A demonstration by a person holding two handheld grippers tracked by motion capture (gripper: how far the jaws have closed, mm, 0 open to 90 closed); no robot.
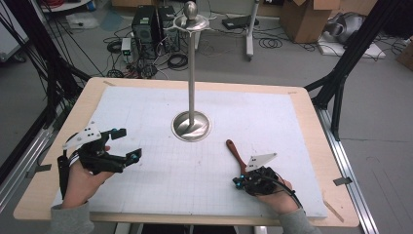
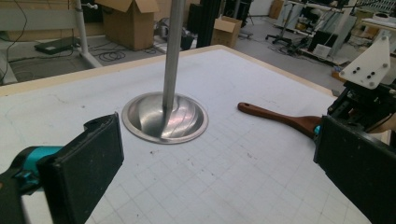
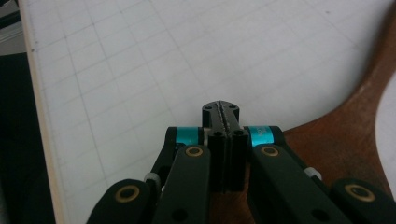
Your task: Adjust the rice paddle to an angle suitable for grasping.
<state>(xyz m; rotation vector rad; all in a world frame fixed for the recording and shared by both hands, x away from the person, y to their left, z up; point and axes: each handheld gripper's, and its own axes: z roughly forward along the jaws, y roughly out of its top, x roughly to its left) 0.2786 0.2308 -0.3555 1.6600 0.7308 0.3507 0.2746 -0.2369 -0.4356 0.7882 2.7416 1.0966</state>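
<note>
A: What is shown on the white gridded mat [image 1: 160,112] of the wooden table [image 1: 311,126]?

B: A tall polished steel stand with a round dished base [image 1: 191,126] is seen at the mat's centre. A reddish-brown wooden paddle with a long narrow handle [image 1: 235,151] is laid flat to the right of that base, well apart from it, its handle end pointed toward the stand.

A: How is the right gripper [image 1: 242,182] set?

B: Its jaws are pressed fully together, pad against pad, with nothing caught between them. In the right gripper view the closed tips [image 3: 221,112] are seen above the mat, just beside the broad end of the paddle [image 3: 355,135], which lies under the linkage. No grip on the wood can be made out.

A: And the left gripper [image 1: 126,144]?

B: It is held wide open and empty, near the mat's left side; its two black pads [image 2: 88,163] are seen far apart, aimed toward the stand base [image 2: 164,116] and the paddle handle [image 2: 275,116].

A: Which step is judged to be in hand?

B: The approach to the paddle, judged as not yet grasped. For the next move, the right jaws would need to be opened and set astride the handle before closing.
</note>
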